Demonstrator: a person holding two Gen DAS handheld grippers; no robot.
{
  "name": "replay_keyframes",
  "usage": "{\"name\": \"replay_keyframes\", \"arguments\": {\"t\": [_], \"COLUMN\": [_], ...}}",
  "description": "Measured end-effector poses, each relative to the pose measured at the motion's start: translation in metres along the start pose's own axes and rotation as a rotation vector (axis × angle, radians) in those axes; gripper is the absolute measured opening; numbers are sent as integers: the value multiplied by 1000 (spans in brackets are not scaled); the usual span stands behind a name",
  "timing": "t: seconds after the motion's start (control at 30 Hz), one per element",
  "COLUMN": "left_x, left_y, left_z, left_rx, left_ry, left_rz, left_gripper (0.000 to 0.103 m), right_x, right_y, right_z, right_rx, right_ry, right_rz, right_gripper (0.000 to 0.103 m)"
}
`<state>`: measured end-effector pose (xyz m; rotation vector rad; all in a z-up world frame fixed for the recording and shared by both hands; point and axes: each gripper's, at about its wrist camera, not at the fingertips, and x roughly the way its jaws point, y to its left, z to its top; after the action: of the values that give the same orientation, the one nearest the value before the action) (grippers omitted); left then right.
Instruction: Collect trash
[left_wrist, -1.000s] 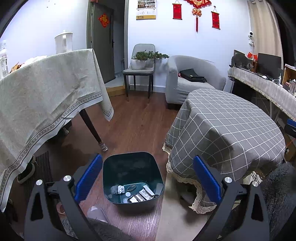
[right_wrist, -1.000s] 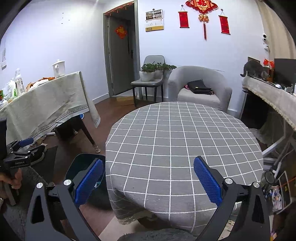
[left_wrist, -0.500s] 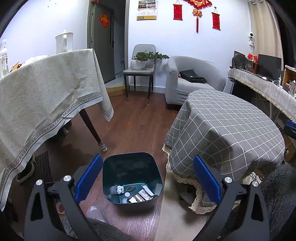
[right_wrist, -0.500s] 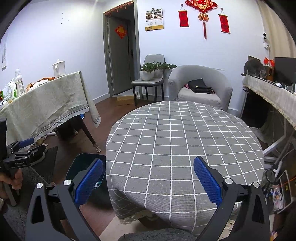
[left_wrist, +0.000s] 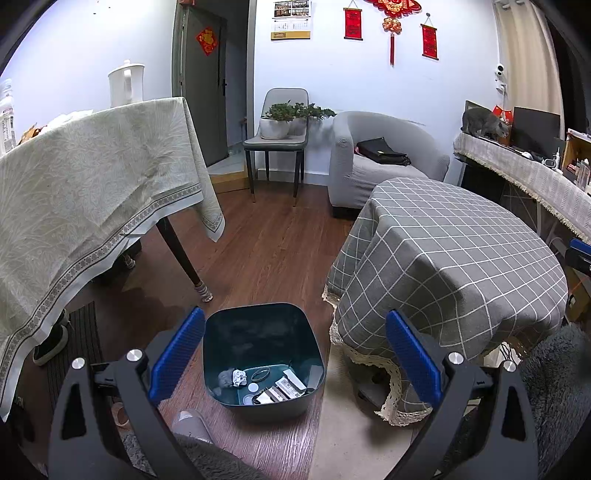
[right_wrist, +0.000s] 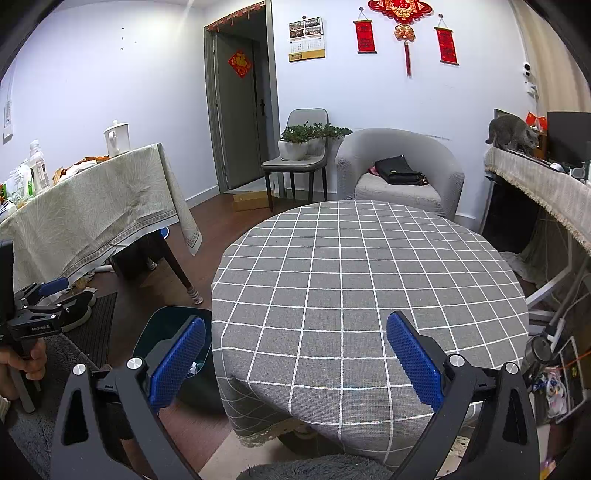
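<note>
Left gripper (left_wrist: 295, 354): blue-padded jaws spread wide, nothing between them; it hangs above the floor, aimed down at the bin. Also seen from the right wrist view at the far left edge (right_wrist: 48, 299), held by a hand (right_wrist: 22, 365).

Right gripper (right_wrist: 295, 360): blue-padded jaws spread wide, nothing held; it hovers over the near edge of the round tabletop (right_wrist: 369, 280).

Bin (left_wrist: 258, 332): dark teal, open-topped, standing on the wood floor (left_wrist: 266, 251) just beside the hanging edge of the grey checked cloth. In the right wrist view (right_wrist: 162, 325) it shows partly behind the left finger, low beside the table.

Trash (left_wrist: 266, 384): lies on the bin's bottom toward its near wall. A crumpled white paper ball (left_wrist: 239, 377), a thin ring, a small white round cap and several flat wrappers or packets can be made out; finer detail cannot be told.

Round tabletop: covered by a grey cloth with white grid lines and a lace hem (left_wrist: 443, 266).

Long table (left_wrist: 85, 184): left of the bin, under a pale patterned cloth, with a white kettle (left_wrist: 125, 85) on it.

Background: grey armchair (left_wrist: 380, 158) with a black bag (left_wrist: 384, 151); chair carrying potted plants (left_wrist: 284, 118); grey cat (right_wrist: 511, 133) on a side counter at right.
</note>
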<state>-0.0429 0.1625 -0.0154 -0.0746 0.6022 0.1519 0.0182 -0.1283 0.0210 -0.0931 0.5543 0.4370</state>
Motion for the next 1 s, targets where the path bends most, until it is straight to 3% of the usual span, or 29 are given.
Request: {"name": "replay_keyframes", "arguments": {"t": [1.0], "left_x": [0], "left_y": [0], "left_z": [0], "left_rx": [0], "left_ry": [0], "left_rz": [-2], "left_gripper": [100], "right_x": [1], "right_y": [0], "right_z": [-2], "right_rx": [-1], "right_ry": [5], "right_rz": [0], "right_gripper": [99]}}
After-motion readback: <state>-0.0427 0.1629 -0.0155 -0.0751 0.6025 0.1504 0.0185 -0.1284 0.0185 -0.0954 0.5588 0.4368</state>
